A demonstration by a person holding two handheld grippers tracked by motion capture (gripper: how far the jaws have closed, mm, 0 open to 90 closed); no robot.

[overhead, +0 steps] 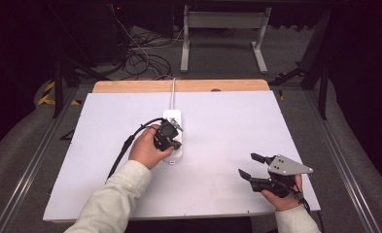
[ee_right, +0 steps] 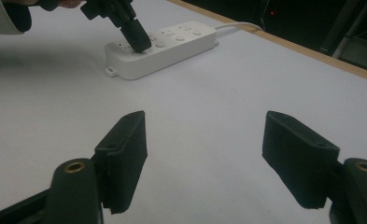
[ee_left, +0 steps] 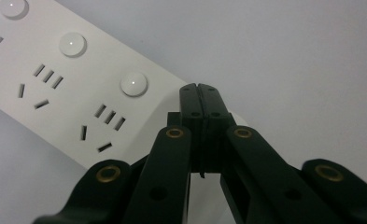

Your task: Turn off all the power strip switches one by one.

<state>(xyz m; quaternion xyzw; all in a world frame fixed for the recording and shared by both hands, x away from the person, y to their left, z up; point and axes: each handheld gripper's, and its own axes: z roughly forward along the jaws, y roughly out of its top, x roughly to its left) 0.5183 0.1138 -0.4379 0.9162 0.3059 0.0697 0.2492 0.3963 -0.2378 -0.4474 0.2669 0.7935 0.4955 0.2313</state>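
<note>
White table (overhead: 227, 145), power strip (overhead: 175, 116), closed left hand-held gripper (overhead: 171, 141) touching it

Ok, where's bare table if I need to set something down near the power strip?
Bare white table lies right of the power strip, up to the right hand-held gripper. Another bare patch runs left of the strip to the table's left edge. It is crowded at the strip's near end, where the shut left hand-held gripper sits over it.
</note>
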